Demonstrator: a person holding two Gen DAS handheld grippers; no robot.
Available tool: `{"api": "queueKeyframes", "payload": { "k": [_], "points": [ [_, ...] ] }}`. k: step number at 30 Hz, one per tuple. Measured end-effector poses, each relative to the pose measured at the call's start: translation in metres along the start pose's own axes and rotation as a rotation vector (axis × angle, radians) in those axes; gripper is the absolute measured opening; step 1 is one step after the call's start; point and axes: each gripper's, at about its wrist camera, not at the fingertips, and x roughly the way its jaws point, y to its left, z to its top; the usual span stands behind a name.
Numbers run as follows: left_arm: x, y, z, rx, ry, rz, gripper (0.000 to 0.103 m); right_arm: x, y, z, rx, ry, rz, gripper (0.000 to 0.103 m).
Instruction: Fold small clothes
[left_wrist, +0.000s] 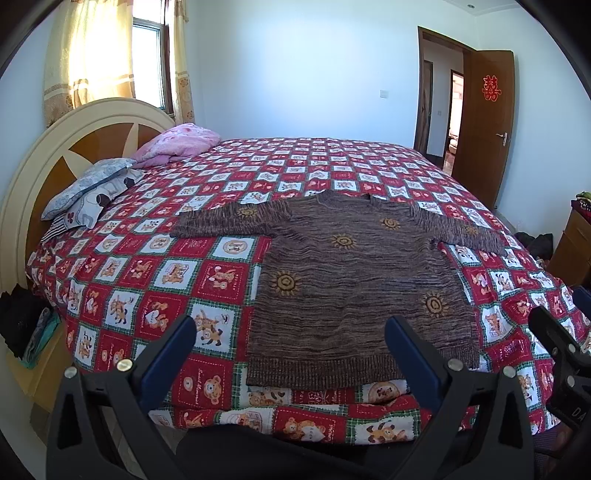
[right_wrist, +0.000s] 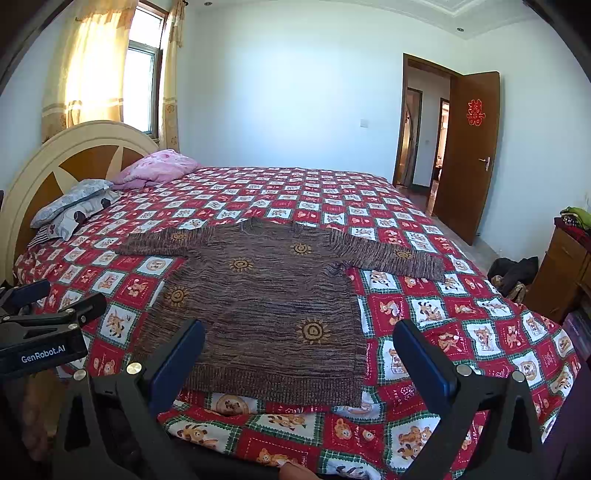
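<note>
A small brown knitted sweater (left_wrist: 354, 273) with yellow sun motifs lies flat on the bed, sleeves spread left and right, hem towards me. It also shows in the right wrist view (right_wrist: 273, 295). My left gripper (left_wrist: 291, 328) is open and empty, held above the bed's near edge by the sweater's hem. My right gripper (right_wrist: 299, 336) is open and empty, also held near the hem. The right gripper shows at the right edge of the left wrist view (left_wrist: 561, 332), and the left gripper shows at the left edge of the right wrist view (right_wrist: 55, 306).
The bed has a red checked bear-print cover (left_wrist: 207, 280). Pillows (left_wrist: 92, 188) and a pink quilt (left_wrist: 181, 142) lie by the headboard (left_wrist: 48, 155). A wooden cabinet (right_wrist: 565, 273) stands at the right. An open door (right_wrist: 469, 147) is at the far right.
</note>
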Motion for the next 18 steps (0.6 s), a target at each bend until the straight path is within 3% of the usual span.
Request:
{"api": "queueKeyframes", "payload": {
  "k": [18],
  "points": [
    [-0.0001,0.0047,0.0029,-0.02,-0.021,0.015,0.103,0.0036,-0.0012,0.0005,0.015,0.023,0.016,0.102]
  ]
}}
